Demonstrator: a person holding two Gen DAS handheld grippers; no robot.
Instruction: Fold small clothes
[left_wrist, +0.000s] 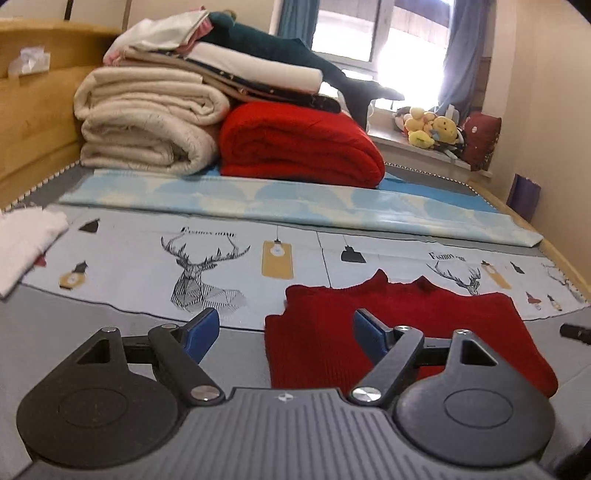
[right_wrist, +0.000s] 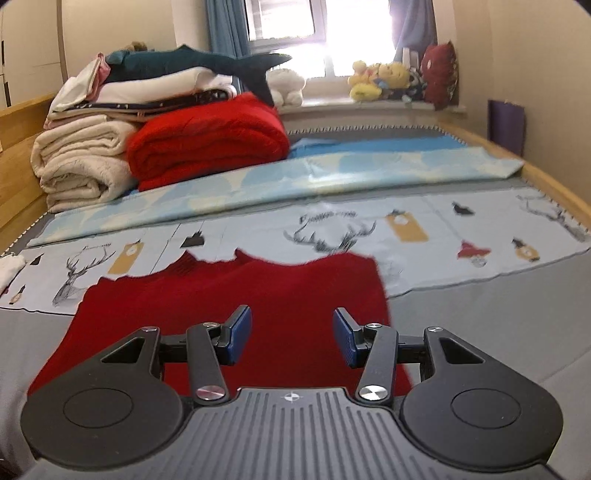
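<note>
Small red sweater (right_wrist: 229, 314) lies flat on grey bed (right_wrist: 480, 325), collar toward deer-print sheet (left_wrist: 147, 251). Left gripper (left_wrist: 286, 332) spread wide, empty. Right gripper (right_wrist: 292, 338) half open, empty, above sweater. Risk: pinching both knit layers, or bedcover underneath, dragging fold crooked.

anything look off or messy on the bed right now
Nothing damaged or spilled. The red sweater lies flat on the bed, its far edge uneven where the neck sticks up. A white garment sits crumpled at the left edge, unfolded. The plush shark hangs off the stacked blankets.
</note>
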